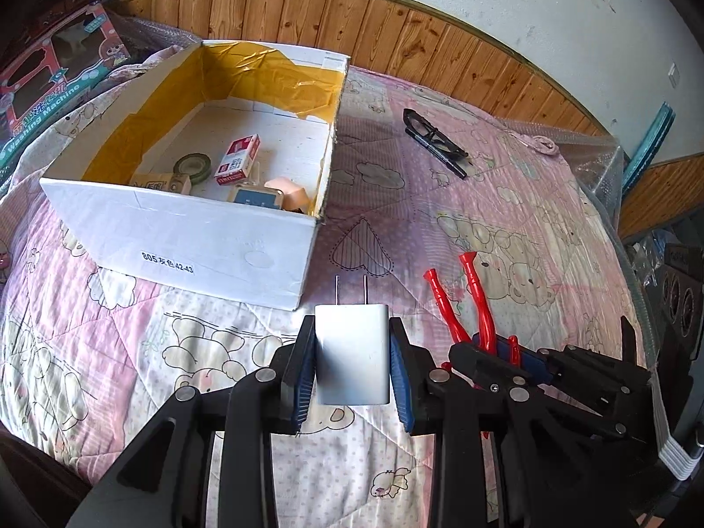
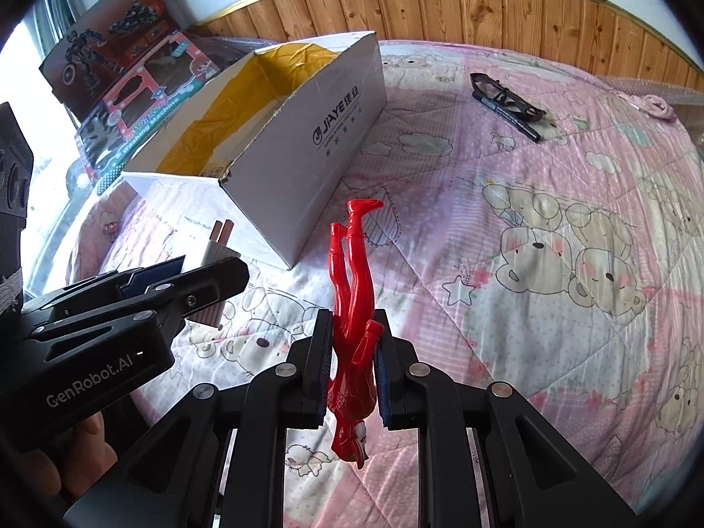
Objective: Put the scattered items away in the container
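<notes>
My left gripper (image 1: 352, 343) is shut on a white plug charger (image 1: 352, 352), prongs pointing forward, just short of the near right corner of the white cardboard box (image 1: 198, 237). Inside the box lie a tape roll (image 1: 192, 167), a red-and-white packet (image 1: 237, 159) and several small items. My right gripper (image 2: 352, 343) is shut on a red toy figure (image 2: 354, 308), held head-down with its legs toward the box (image 2: 308, 163). The left gripper (image 2: 145, 286) with the charger (image 2: 215, 273) shows at the left of the right wrist view. Black glasses (image 1: 433, 134) and a black pen (image 1: 440, 156) lie on the quilt beyond.
A pink cartoon-print quilt (image 2: 550, 229) covers the bed. Toy boxes (image 2: 145, 88) stand behind the container at the left. A wood-panelled wall (image 1: 396, 31) runs along the far side. Bubble wrap (image 1: 594, 154) hangs over the right edge of the bed.
</notes>
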Action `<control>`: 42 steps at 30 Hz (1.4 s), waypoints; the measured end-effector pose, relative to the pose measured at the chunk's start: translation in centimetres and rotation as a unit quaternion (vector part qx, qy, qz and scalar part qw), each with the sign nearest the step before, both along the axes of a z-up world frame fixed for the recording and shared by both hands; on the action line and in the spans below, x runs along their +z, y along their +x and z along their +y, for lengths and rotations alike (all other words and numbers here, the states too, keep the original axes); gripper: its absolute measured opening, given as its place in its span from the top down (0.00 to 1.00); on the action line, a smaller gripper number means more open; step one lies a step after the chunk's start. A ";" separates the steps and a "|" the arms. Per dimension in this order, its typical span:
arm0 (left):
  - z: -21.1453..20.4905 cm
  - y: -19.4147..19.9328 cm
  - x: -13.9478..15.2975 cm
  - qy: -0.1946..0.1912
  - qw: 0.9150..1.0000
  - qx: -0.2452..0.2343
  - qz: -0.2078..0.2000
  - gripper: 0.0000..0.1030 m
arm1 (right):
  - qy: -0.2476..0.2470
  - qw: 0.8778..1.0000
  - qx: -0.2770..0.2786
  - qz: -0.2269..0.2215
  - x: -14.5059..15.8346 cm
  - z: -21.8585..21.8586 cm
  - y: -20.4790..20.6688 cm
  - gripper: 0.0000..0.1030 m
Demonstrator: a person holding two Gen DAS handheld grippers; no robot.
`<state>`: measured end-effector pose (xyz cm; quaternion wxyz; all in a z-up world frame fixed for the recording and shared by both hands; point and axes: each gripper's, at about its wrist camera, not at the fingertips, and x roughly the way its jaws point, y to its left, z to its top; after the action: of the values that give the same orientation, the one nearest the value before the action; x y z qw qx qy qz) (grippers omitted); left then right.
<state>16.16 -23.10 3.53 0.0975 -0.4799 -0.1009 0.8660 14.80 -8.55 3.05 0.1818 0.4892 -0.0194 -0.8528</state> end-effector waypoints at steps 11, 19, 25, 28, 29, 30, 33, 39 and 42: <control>-2.9 -0.8 1.8 0.013 0.999 0.031 0.018 0.69 | -0.008 1.000 0.027 0.013 1.6 -2.7 -0.8 0.83; -4.6 -1.6 2.7 0.013 0.998 0.045 0.029 0.69 | -0.018 0.999 0.040 0.020 2.8 -4.3 -1.7 0.83; -5.8 -2.7 4.0 0.014 0.998 0.051 0.043 0.69 | -0.023 0.998 0.051 0.029 4.1 -5.7 -2.4 0.83; -6.5 -3.4 4.4 0.016 0.997 0.056 0.048 0.69 | -0.025 0.998 0.056 0.034 4.8 -6.4 -3.0 0.83; -6.7 -3.6 4.5 0.016 0.997 0.058 0.049 0.69 | -0.025 0.997 0.057 0.036 5.0 -6.7 -3.2 0.83; -6.9 -3.7 4.7 0.014 0.997 0.060 0.052 0.69 | -0.026 0.997 0.058 0.038 5.2 -6.9 -3.5 0.83; -7.5 -4.4 5.2 0.015 0.996 0.064 0.057 0.69 | -0.027 0.997 0.062 0.042 5.9 -7.5 -4.2 0.83; -8.9 -6.0 6.4 0.016 0.995 0.074 0.069 0.69 | -0.030 0.996 0.068 0.048 6.8 -8.9 -5.7 0.83; -9.7 -6.8 7.2 0.014 0.994 0.079 0.078 0.69 | -0.032 0.996 0.069 0.049 7.2 -9.5 -6.5 0.83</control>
<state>9.40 -32.80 10.68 0.0431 -0.4002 -0.1428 0.9042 8.25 -18.04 10.21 0.2564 0.4413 -0.0042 -0.8599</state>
